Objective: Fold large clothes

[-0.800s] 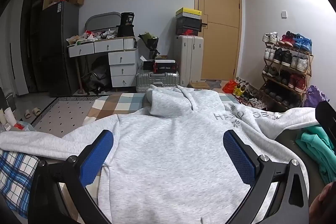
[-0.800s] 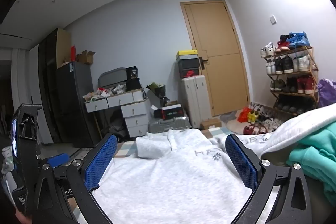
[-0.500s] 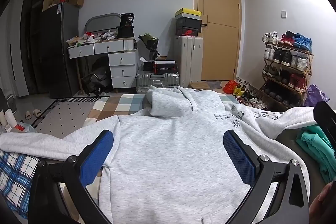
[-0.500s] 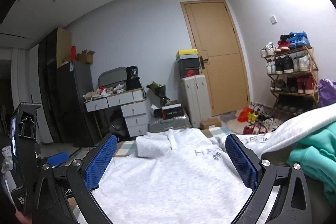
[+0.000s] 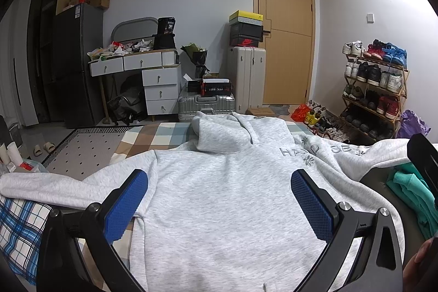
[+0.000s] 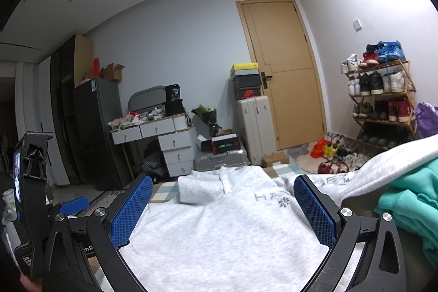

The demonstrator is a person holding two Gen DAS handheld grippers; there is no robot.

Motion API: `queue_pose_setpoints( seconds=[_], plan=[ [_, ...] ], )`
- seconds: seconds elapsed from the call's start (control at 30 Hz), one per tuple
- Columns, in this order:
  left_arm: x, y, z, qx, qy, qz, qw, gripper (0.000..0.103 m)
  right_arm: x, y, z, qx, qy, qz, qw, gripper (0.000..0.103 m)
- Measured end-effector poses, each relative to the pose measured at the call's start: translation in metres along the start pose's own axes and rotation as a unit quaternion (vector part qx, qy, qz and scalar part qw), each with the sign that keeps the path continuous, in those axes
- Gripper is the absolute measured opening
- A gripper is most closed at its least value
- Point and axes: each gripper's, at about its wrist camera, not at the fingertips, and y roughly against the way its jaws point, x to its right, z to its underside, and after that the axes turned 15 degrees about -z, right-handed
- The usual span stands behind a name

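Observation:
A light grey hoodie (image 5: pixel 219 199) lies flat on the bed, hood at the far end, one sleeve spread out left and the other draped right over a dark surface. It also shows in the right wrist view (image 6: pixel 224 226). My left gripper (image 5: pixel 219 199) is open and empty, hovering over the hoodie's body near its bottom hem. My right gripper (image 6: pixel 223 207) is open and empty, held low over the hoodie's right side. The left gripper's body (image 6: pixel 32 199) shows at the left edge of the right wrist view.
A teal garment (image 5: pixel 410 193) lies to the right of the hoodie, also seen in the right wrist view (image 6: pixel 408 207). A blue plaid cloth (image 5: pixel 16 226) lies at the left. Beyond the bed stand suitcases (image 5: pixel 205 103), a drawer desk (image 5: pixel 153 78) and a shoe rack (image 5: pixel 375 89).

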Motion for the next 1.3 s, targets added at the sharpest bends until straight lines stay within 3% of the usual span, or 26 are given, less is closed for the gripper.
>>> queue_pose_setpoints(
  seconds=[0.73, 0.93, 0.97, 1.17, 1.3],
  plan=[
    [-0.003, -0.004, 0.002, -0.010, 0.000, -0.002, 1.0000, 0.102, 0.008, -0.013, 0.008, -0.019, 0.001, 0.015, 1.000, 0.103],
    [0.001, -0.006, 0.005, -0.018, -0.010, 0.000, 0.9998, 0.102, 0.041, -0.013, -0.003, -0.036, -0.061, 0.024, 0.997, 0.103],
    [0.002, -0.007, 0.006, -0.021, -0.014, 0.002, 0.9997, 0.102, 0.050, -0.011, -0.006, -0.059, -0.075, 0.035, 0.995, 0.103],
    [0.009, -0.003, 0.010, -0.032, -0.035, 0.022, 0.9987, 0.102, 0.150, 0.040, -0.037, -0.070, -0.076, 0.146, 0.984, 0.103],
    [0.015, 0.000, 0.009, -0.031, -0.040, 0.025, 0.9984, 0.102, 0.235, 0.091, -0.064, -0.118, -0.108, 0.239, 0.958, 0.103]
  ],
)
